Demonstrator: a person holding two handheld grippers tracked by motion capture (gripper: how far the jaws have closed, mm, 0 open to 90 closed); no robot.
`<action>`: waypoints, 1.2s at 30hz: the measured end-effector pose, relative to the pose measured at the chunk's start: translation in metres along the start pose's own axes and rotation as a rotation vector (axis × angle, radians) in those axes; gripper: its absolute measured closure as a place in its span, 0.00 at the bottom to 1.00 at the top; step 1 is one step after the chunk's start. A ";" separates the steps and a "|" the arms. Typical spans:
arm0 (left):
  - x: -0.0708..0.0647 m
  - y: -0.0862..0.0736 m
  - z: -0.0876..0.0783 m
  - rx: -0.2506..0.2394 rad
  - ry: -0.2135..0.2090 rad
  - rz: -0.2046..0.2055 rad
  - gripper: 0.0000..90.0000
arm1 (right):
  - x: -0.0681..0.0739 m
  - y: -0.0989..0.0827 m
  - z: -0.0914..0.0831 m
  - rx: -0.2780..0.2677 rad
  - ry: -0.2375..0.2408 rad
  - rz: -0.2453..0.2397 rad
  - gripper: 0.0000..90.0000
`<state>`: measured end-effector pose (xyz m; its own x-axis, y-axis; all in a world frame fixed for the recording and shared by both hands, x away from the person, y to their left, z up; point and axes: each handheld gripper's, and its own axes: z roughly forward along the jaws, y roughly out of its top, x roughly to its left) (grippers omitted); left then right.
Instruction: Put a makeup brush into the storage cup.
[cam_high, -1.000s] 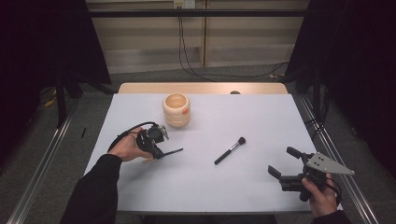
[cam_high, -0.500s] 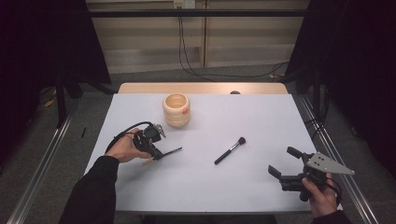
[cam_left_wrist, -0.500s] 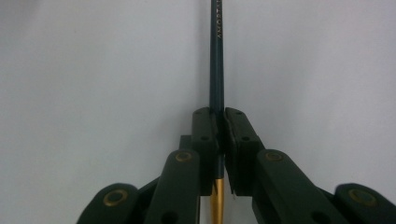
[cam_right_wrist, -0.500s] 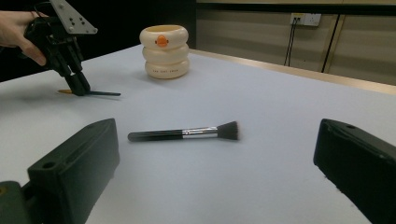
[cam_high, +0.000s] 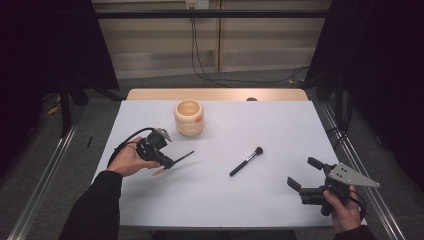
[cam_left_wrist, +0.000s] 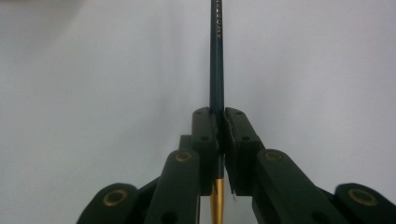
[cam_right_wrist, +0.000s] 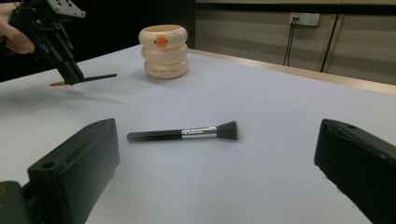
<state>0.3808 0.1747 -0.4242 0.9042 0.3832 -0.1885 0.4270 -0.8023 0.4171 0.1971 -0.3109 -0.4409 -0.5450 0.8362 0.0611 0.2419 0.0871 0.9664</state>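
Just slim dark brush (cam_left_wrist: 216, 60); ridged cream pot (cam_high: 189, 117)

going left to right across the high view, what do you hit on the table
left gripper clamped on a thin dark brush with a gold end → cream ringed cup → black makeup brush → right gripper, jaws open

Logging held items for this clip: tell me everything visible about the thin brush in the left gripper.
The thin brush has a slim, dark teal handle with small pale lettering and a gold metal-looking section at one end. The left gripper is shut on it near the gold section, fingers pressing either side. In the high view it lies roughly level just above the table, left of the round-headed makeup brush. Its bristles cannot be made out.
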 end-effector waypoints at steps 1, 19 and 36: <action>-0.002 -0.001 0.001 -0.043 -0.002 -0.036 0.93 | 0.000 0.000 0.000 0.000 0.001 0.000 0.00; -0.014 -0.015 -0.021 -0.317 0.026 -0.074 0.93 | 0.000 0.000 0.000 0.000 0.004 0.000 0.00; -0.034 -0.025 -0.028 -0.551 0.059 -0.109 0.93 | -0.001 0.000 0.000 0.001 0.001 0.000 0.00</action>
<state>0.3392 0.1940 -0.4032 0.8464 0.4883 -0.2127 0.4358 -0.4054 0.8036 0.1972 -0.3115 -0.4409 -0.5458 0.8356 0.0616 0.2428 0.0874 0.9661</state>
